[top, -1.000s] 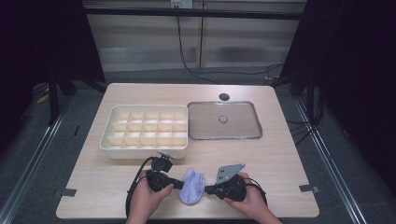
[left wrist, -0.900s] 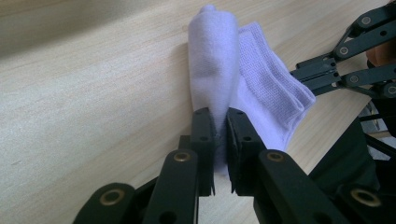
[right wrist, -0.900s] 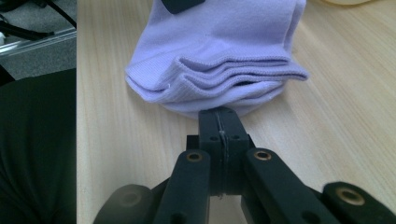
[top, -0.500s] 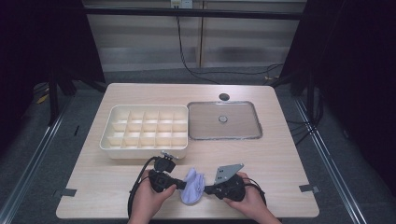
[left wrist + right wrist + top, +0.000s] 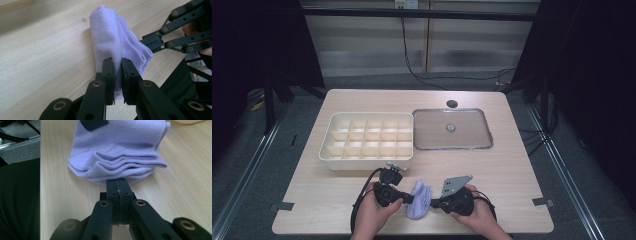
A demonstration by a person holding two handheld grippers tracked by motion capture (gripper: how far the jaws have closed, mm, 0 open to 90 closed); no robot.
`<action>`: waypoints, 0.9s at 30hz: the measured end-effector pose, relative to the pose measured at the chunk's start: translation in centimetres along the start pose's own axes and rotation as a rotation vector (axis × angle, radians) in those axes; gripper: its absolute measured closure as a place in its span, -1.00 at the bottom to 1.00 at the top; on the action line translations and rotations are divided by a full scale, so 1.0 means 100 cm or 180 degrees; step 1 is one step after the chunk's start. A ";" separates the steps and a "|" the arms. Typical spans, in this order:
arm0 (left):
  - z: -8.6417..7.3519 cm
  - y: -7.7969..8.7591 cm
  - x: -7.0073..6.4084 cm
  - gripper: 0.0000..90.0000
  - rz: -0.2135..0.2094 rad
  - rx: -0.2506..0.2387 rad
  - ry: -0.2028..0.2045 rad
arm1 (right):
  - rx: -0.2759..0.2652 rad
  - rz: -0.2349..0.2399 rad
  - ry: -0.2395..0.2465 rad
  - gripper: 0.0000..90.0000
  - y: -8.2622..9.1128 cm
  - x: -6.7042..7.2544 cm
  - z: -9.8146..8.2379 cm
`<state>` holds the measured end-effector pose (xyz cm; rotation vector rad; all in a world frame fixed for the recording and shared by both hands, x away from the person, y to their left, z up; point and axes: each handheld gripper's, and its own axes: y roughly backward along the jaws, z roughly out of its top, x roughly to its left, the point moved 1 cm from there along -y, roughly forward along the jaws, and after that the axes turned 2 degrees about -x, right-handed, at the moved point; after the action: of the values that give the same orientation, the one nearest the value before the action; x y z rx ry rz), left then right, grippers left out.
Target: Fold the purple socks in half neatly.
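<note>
A lilac sock (image 5: 419,199) lies folded on the wooden table near its front edge, between my two grippers. My left gripper (image 5: 410,198) comes in from the left and is shut on a raised fold of the sock (image 5: 106,37), fabric pinched between its pads. From the right, my right gripper (image 5: 434,203) has its jaws pressed together on the lowest layer under the stacked cuff edges of the sock (image 5: 117,160). In the left gripper view the right gripper (image 5: 147,41) meets the sock's ribbed end. A left gripper fingertip (image 5: 95,123) shows at the top of the right gripper view.
A cream tray (image 5: 326,145) with several small compartments stands just behind the hands. To its right lies a flat clear lid (image 5: 472,131) with a small knob. A black disc (image 5: 452,104) sits near the far edge. The front table edge is close below the hands.
My left gripper has shifted slightly toward the front edge with the sock fold in it. The right gripper has stayed in place.
</note>
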<state>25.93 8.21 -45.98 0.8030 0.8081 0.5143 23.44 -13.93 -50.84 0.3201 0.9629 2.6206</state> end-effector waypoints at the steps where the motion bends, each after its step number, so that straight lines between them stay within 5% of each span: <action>1: 0.000 0.000 -0.001 0.83 -0.0009 0.0004 0.0003 | 0.0000 0.0000 0.0000 1.00 0.000 0.000 0.000; 27: 0.002 -0.004 -0.012 0.83 -0.0067 0.0010 -0.0092 | -0.0014 0.0009 -0.0009 1.00 -0.003 0.002 0.002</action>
<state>25.45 7.09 -45.64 0.8022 0.7901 0.4818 23.35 -13.53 -50.90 0.3243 0.9563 2.6238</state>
